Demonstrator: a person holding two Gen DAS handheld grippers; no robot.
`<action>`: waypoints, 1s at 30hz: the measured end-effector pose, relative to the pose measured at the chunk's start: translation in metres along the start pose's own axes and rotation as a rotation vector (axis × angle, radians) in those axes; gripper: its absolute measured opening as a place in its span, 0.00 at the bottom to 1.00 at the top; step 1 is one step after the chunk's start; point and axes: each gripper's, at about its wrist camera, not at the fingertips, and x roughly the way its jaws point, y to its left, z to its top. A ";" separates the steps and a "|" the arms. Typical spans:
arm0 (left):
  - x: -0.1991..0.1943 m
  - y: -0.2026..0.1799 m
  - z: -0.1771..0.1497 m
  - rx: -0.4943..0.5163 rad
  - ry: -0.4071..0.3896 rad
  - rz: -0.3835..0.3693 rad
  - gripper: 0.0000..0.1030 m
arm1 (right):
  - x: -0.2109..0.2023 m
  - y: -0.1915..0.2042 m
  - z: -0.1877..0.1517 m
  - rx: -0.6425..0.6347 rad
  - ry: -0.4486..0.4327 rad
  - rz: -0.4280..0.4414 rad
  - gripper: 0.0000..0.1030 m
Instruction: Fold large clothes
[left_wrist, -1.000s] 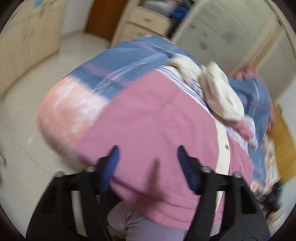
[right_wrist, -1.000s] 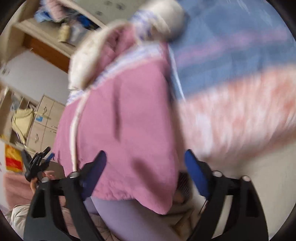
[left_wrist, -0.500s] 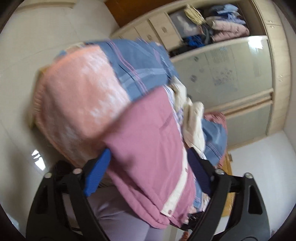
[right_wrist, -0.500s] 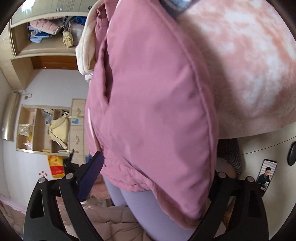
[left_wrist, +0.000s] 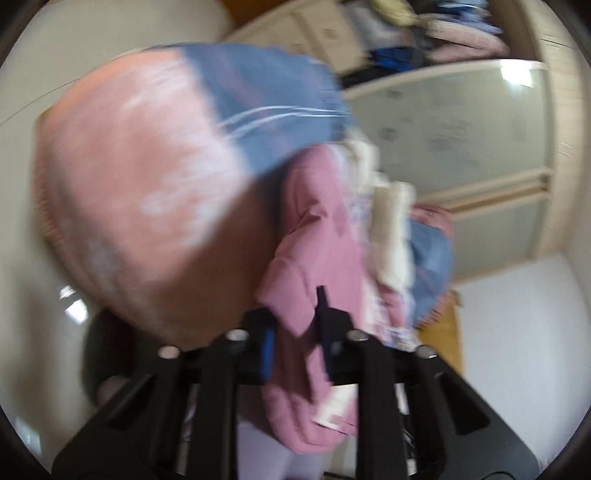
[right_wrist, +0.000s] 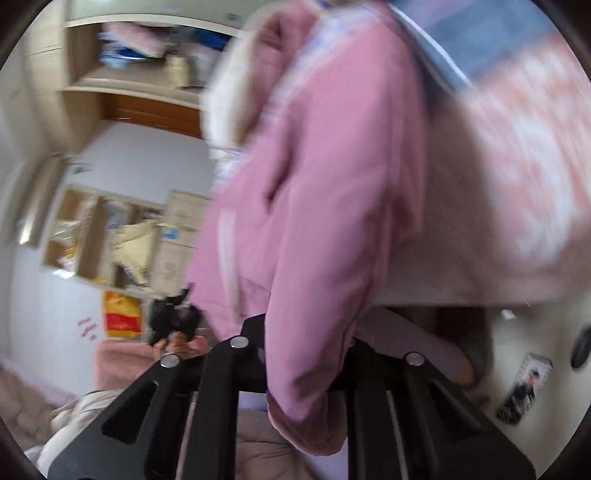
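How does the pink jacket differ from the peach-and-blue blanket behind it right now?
The pink jacket is plain mauve-pink with a cream trim strip; the blanket is mottled peach joined to striped blue. The jacket hangs bunched between both sets of jaws, left gripper and right gripper; the blanket lies spread and ungripped. Both are soft and motion-blurred.

Behind you stood a wardrobe (left_wrist: 461, 155) with frosted sliding doors, open shelves (right_wrist: 110, 236), white walls (left_wrist: 517, 314).

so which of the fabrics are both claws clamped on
The pink jacket. The left claw and right claw both pinch its hem; the peach blanket and blue sheet lie ungripped.
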 end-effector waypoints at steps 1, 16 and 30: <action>-0.003 -0.011 0.003 0.025 -0.005 -0.036 0.14 | -0.007 0.013 0.007 -0.029 -0.028 0.060 0.10; -0.016 -0.249 0.102 0.431 -0.382 -0.202 0.17 | -0.026 0.112 0.280 -0.030 -0.447 0.067 0.08; 0.157 -0.148 0.004 0.296 0.162 0.060 0.64 | 0.046 -0.022 0.380 0.315 -0.491 -0.048 0.09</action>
